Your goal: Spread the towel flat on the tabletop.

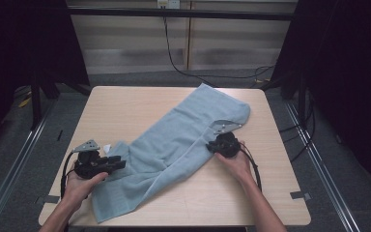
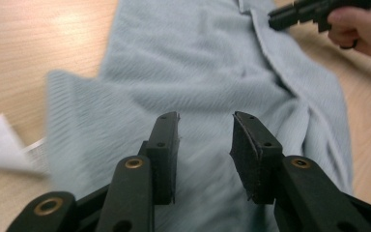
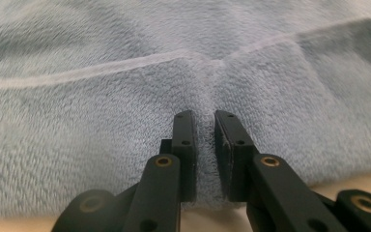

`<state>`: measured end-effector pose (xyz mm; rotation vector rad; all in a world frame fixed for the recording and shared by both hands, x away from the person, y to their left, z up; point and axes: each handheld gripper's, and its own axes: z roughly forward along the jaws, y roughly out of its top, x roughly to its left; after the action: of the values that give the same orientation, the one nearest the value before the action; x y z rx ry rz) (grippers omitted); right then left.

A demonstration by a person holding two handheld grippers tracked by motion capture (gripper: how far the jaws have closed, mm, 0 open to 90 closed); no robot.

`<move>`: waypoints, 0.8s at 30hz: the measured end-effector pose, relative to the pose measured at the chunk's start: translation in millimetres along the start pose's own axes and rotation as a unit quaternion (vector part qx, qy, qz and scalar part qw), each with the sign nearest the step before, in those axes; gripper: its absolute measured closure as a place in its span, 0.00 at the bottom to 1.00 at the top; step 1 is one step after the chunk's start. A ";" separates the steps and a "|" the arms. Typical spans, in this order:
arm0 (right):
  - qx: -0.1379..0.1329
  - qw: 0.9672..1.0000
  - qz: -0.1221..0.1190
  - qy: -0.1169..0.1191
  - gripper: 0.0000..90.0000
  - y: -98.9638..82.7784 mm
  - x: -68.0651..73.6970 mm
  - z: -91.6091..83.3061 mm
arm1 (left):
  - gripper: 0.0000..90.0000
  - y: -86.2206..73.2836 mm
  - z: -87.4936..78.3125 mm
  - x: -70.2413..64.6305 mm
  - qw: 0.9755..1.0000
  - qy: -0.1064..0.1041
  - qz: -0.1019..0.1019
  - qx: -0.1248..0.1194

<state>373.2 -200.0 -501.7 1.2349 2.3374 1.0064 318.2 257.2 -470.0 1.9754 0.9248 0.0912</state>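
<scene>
A light blue towel (image 1: 174,140) lies rumpled and slanted across the wooden table (image 1: 125,104), from the far right to the near left. My left gripper (image 1: 121,163) hovers over the towel's near-left part (image 2: 198,72), its jaws open with only cloth showing below the gap (image 2: 205,118). My right gripper (image 1: 209,147) sits at the towel's right edge. In the right gripper view its jaws (image 3: 203,116) stand close together with a puckered fold of the towel (image 3: 125,72) pinched between the pads. The right gripper (image 2: 273,20) also appears at the top right of the left gripper view.
A white tag (image 1: 107,148) lies on the table by the towel's left edge, beside the left gripper (image 2: 0,145). Bare tabletop runs along the far left and the near right. Black cables trail on the floor behind the table (image 1: 183,67).
</scene>
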 end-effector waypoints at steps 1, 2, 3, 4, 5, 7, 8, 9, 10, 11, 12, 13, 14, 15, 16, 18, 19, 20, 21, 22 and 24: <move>-0.004 1.000 0.013 -0.011 0.82 1.5 -4.5 -2.5 | 0.68 -3.5 7.9 1.5 1.000 0.004 0.013 0.018; -0.012 1.000 0.016 -0.009 0.78 2.1 -3.2 -5.7 | 0.68 -6.4 12.2 2.4 0.999 0.008 0.019 0.027; -0.018 1.000 0.017 -0.007 0.74 3.0 1.3 -10.8 | 0.69 -10.0 16.3 3.2 0.999 0.006 0.022 0.036; -0.030 0.999 0.014 -0.002 0.69 4.0 7.8 -17.3 | 0.71 -13.4 19.7 2.9 0.999 0.006 0.026 0.045; -0.047 0.999 0.010 0.006 0.66 4.5 15.6 -24.7 | 0.75 -13.4 19.7 2.9 0.999 0.006 0.026 0.045; -0.070 0.997 0.004 0.036 0.64 4.2 33.8 -38.8 | 0.84 -17.2 21.9 -0.6 0.997 0.010 0.045 0.054; -0.072 0.996 -0.004 0.056 0.62 3.1 45.0 -43.1 | 0.89 -18.0 21.0 -5.0 0.997 0.012 0.052 0.057; -0.066 0.995 -0.017 0.069 0.60 1.7 57.7 -45.1 | 0.91 -19.0 21.1 -5.9 0.997 0.010 0.051 0.056; -0.066 0.995 -0.017 0.069 0.60 1.7 57.7 -45.1 | 0.92 -19.0 21.1 -5.9 0.997 0.010 0.051 0.056; -0.060 0.994 -0.029 0.083 0.59 -0.1 70.6 -45.7 | 0.92 -20.5 21.5 -7.1 0.998 0.002 0.043 0.054; -0.057 0.992 -0.033 0.106 0.58 -2.2 83.4 -45.4 | 0.92 -21.4 21.4 -8.7 0.998 -0.003 0.038 0.054; -0.061 0.987 -0.040 0.141 0.56 -5.3 106.2 -44.0 | 0.93 -22.1 20.9 -10.9 0.998 -0.005 0.035 0.053; -0.058 0.985 -0.045 0.158 0.54 -5.7 116.0 -41.7 | 0.94 -23.3 20.5 -16.9 0.998 -0.005 0.036 0.048; -0.058 0.985 -0.045 0.158 0.54 -5.7 116.0 -41.7 | 0.94 -23.3 20.5 -16.9 0.998 -0.005 0.036 0.048; -0.052 0.983 -0.051 0.168 0.54 -6.2 125.4 -38.8 | 0.94 -23.6 20.2 -19.4 0.998 -0.010 0.035 0.049; -0.027 0.981 -0.079 0.173 0.58 -9.1 146.4 -28.1 | 0.94 -23.9 18.9 -22.3 0.998 -0.016 0.033 0.044; -0.027 0.981 -0.079 0.173 0.58 -9.1 146.4 -28.1 | 0.94 -23.9 17.6 -22.9 0.998 -0.019 0.032 0.041; -0.019 0.982 -0.090 0.162 0.71 -10.9 149.5 -24.9 | 0.94 -23.6 15.6 -22.7 0.999 -0.023 0.029 0.038; -0.017 0.983 -0.093 0.155 0.88 -14.8 147.3 -23.6 | 0.94 -23.1 9.5 -22.3 0.999 -0.028 0.025 0.026; -0.017 0.983 -0.093 0.155 0.88 -14.8 147.3 -23.6 | 0.94 -23.1 9.5 -22.3 0.999 -0.028 0.025 0.026; -0.029 0.985 -0.077 0.151 0.93 -18.7 135.7 -37.0 | 0.94 -23.4 3.4 -23.4 0.999 -0.033 0.021 0.019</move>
<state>262.8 -113.0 -482.2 0.9156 2.5585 1.2729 289.5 246.7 -483.2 2.0208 0.8470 0.0324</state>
